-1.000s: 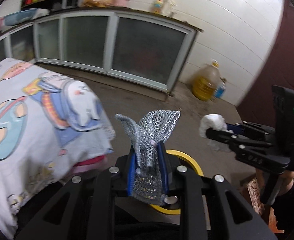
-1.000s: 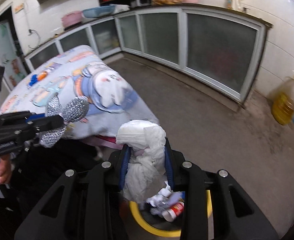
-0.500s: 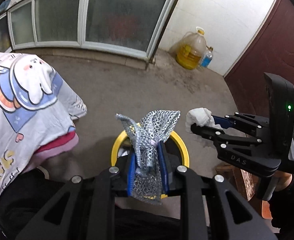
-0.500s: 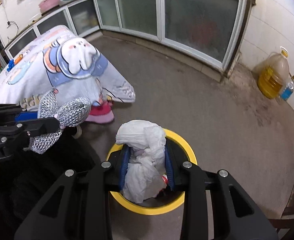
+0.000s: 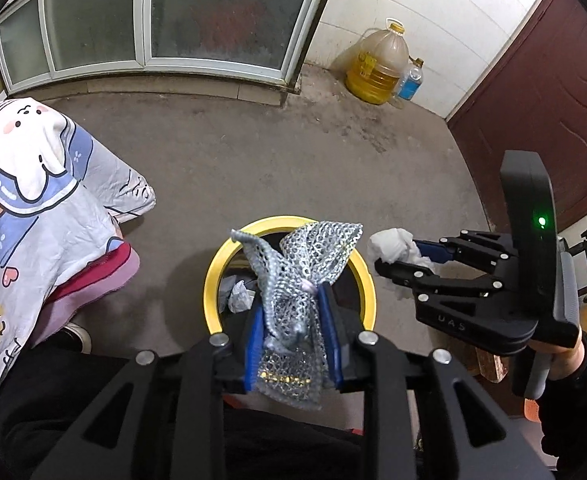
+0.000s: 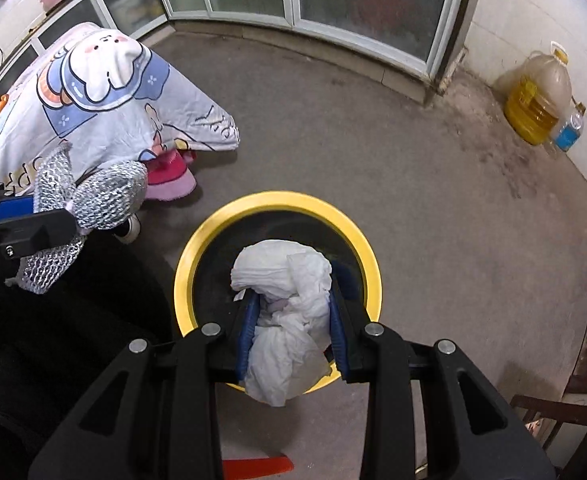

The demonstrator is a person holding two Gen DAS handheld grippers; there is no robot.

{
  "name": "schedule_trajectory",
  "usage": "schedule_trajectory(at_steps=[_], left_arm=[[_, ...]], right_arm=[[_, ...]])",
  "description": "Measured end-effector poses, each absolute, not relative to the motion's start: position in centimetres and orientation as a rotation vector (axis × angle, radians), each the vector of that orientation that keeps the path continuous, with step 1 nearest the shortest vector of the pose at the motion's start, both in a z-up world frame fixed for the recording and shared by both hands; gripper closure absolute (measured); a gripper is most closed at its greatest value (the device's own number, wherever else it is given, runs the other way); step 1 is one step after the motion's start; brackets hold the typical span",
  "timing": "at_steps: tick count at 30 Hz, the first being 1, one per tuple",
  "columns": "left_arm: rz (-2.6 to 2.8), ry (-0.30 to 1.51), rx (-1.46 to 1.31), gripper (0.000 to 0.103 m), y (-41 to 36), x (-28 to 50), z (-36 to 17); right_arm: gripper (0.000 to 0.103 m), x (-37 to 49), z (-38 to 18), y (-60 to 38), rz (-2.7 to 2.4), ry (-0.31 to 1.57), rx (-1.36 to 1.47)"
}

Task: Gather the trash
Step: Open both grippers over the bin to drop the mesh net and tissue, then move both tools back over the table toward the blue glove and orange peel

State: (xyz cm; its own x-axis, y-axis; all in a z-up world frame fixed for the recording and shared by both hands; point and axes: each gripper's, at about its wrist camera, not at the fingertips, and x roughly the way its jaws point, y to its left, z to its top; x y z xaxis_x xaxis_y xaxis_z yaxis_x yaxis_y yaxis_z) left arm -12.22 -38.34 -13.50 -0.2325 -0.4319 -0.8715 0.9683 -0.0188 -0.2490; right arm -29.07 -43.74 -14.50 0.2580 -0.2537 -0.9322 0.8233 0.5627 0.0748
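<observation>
My left gripper (image 5: 291, 308) is shut on a silver mesh wrapper (image 5: 299, 276) and holds it above the yellow-rimmed trash bin (image 5: 213, 276). My right gripper (image 6: 293, 308) is shut on a crumpled white tissue (image 6: 285, 292) right above the bin (image 6: 277, 202). In the left wrist view the right gripper (image 5: 389, 258) with the tissue (image 5: 389, 242) hovers by the bin's right rim. In the right wrist view the left gripper (image 6: 63, 218) holds the mesh wrapper (image 6: 97, 192) to the left of the bin. Some crumpled trash (image 5: 239, 298) lies inside the bin.
A table with a cartoon-print cloth (image 5: 25, 184) stands to the left, pink fabric (image 6: 171, 178) under its edge. A yellow oil jug (image 5: 379, 68) and a blue bottle (image 5: 409, 82) stand by the tiled wall. A dark red door (image 5: 541, 100) is on the right. Glass cabinets (image 5: 213, 16) line the back.
Both grippers have tilted down and moved in over the bin, still holding the mesh wrapper and the tissue. The bin has come fully into view beneath them.
</observation>
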Motion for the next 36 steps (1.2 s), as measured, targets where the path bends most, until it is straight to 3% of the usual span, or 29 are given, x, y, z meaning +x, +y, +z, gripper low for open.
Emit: schedule_trajectory(at_steps=[1,2,3,4,5,6,9,14,26,36], left_arm=[[-1.533,1.053,0.726,0.07,-38.3,-12.4,-13.5],[-1.533,1.051,0.727,0.058,-38.3,-12.4,-13.5],[-1.532,1.048,0.725,0.045,-38.3,-12.5,-13.4],[-1.53,1.041,0.719,0.038,-38.2,-12.4,-13.3],[-1.526,1.036,0.708,0.024,-38.1,-12.3,-13.1],[-1.521,1.031,0.694,0.017,-38.1,-12.2,-13.0],[-1.5,1.034,0.651,0.01,-38.0,-11.3,-12.6],[-1.414,1.003,0.556,0.009,-36.9,-8.6,-11.2],[-1.081,0.659,0.294,0.008,-29.2,-0.2,-0.4],[-0.828,0.535,0.198,0.008,-22.1,6.6,5.4]], right_arm=[[0.071,-29.2,-14.8,-43.9,-0.803,1.078,0.65],[0.067,-29.3,-15.0,-44.0,-0.807,1.088,0.655],[0.058,-29.4,-15.3,-44.1,-0.811,1.098,0.663],[0.047,-29.5,-15.5,-44.3,-0.816,1.1,0.676],[0.045,-29.7,-15.7,-44.4,-0.819,1.096,0.692],[0.043,-29.9,-15.8,-44.6,-0.823,1.097,0.708],[0.042,-30.4,-15.9,-44.9,-0.85,1.105,0.714],[0.042,-30.6,-13.7,-45.1,-0.924,1.022,0.649],[0.041,-24.7,-6.1,-43.4,-0.874,0.794,0.41],[0.026,-13.0,-0.7,-41.6,-0.614,0.682,0.328]])
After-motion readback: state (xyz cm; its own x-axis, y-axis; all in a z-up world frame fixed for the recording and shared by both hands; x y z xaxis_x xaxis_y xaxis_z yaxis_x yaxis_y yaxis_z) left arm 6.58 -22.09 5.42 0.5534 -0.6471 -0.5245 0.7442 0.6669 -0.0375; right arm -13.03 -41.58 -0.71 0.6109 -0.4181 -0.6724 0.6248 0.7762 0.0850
